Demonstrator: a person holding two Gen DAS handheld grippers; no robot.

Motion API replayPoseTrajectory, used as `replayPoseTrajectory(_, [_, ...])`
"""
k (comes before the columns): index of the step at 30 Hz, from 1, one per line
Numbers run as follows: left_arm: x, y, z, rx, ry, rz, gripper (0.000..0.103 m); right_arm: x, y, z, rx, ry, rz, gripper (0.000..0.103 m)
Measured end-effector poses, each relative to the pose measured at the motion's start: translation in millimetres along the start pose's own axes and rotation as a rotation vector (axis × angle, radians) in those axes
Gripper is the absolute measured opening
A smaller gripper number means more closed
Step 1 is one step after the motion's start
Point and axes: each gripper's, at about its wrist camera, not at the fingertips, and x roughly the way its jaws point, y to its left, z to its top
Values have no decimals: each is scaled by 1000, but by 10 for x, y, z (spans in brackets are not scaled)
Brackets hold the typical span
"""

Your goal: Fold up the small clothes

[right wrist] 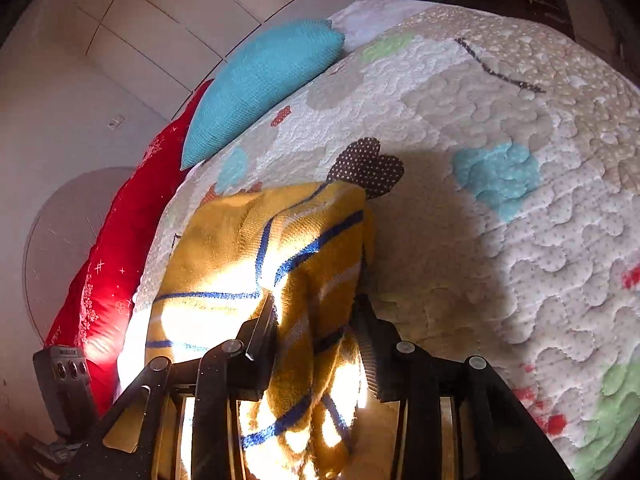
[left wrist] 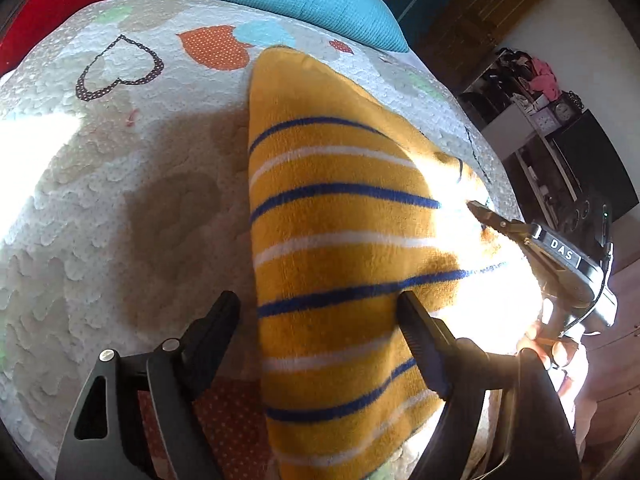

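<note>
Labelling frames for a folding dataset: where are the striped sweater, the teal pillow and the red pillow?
striped sweater (left wrist: 340, 216): left wrist view, mid-body stripes.
teal pillow (right wrist: 260, 80): right wrist view, centre of cover.
red pillow (right wrist: 120, 248): right wrist view, middle.

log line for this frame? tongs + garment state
task: fold small clothes | left tongs: open, straddling edge of yellow striped garment | right tongs: shut on bunched garment | surface: quilted bedspread
</note>
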Motion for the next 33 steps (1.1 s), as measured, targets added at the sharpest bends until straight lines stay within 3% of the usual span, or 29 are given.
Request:
replayPoseTrajectory(3, [-370,-13,-164,18,-97,52,80,-401,278,29,-95,-96,-35,41])
replayPoseTrajectory(6, [-791,-55,-407,59,-225,154,80,-640,658,-11,-191,-136,5,41])
replayPoseTrajectory(9, [-1195,-92,-618,76,-360,257,82,-560,993,-227,-291,-90,47,41])
replayPoseTrajectory(11, [-1453,-108,-754,78,-462,311,94,-354,1112,-399,-324,-36,40,41])
replayPoseTrajectory(13, [-1722,-134,-906,67,-574,364,103,-163,1041,-546,-298,9,-2,40])
replayPoseTrajectory(15, [-1984,-143,-1040,59,-657,417,103,-56,815,-670,-226,22,-77,36])
replayPoseTrajectory(19, [-2334,-166,-1227,64,-755,415,103,-226,534,-909,-153,8,-43,36])
replayPoseTrajectory(23, [-2451,-222,-1392,56,-776,435,103,-492,602,-1074,-183,12,-90,38])
replayPoseTrajectory(26, [-2433,-302,-1525,104,-766,440,103,-781,656,-1227,-197,-25,-108,47])
replayPoseTrajectory(33, [-2093,-388,-1744,128,-564,490,103,-1237,815,-1661,-258,-82,-190,57])
